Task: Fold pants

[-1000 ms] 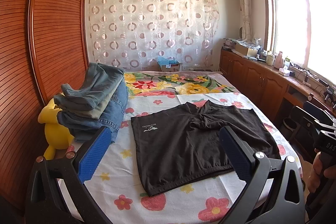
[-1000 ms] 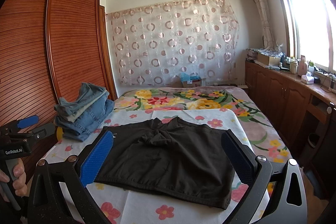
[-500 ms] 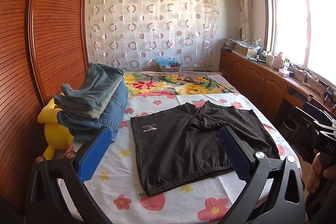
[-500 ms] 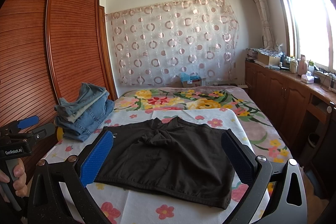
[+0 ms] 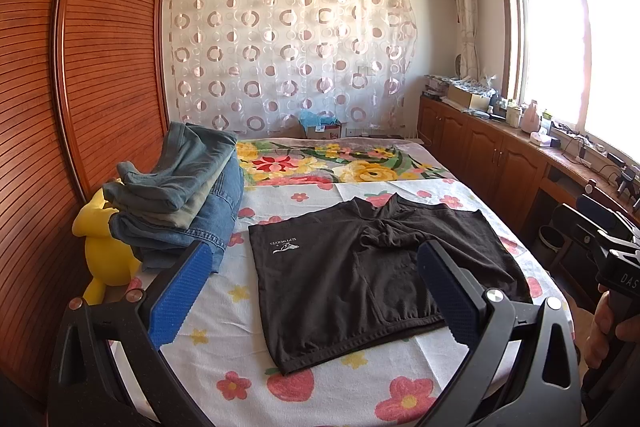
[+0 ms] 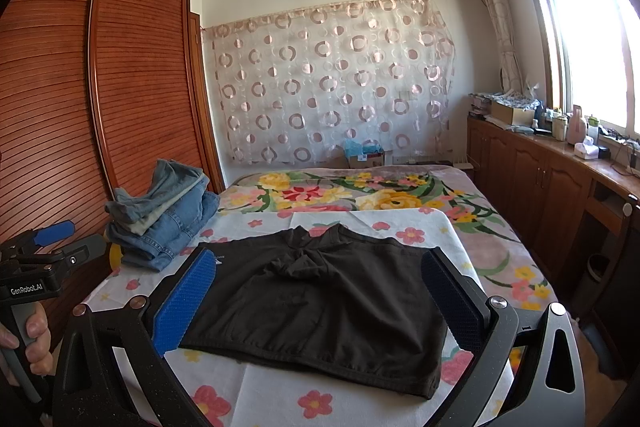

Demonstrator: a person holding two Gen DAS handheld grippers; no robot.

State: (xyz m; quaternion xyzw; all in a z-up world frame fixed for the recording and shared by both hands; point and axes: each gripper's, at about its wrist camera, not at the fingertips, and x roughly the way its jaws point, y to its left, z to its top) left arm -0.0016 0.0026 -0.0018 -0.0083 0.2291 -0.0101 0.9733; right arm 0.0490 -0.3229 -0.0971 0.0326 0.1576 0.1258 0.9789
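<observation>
Black shorts (image 5: 360, 279) lie spread flat on the flowered bed sheet (image 5: 224, 311), waistband toward me, with a small white logo on the left leg. They also show in the right wrist view (image 6: 320, 303). My left gripper (image 5: 312, 291) is open and empty, held above the near edge of the bed, left of the shorts' middle. My right gripper (image 6: 320, 299) is open and empty, held above the near edge in front of the shorts. Neither touches the cloth.
A pile of folded jeans (image 5: 180, 195) sits at the bed's left side, over a yellow plush toy (image 5: 104, 251). A wooden wardrobe (image 5: 80, 87) stands close on the left. Wooden cabinets (image 5: 500, 163) with clutter run along the right under the window.
</observation>
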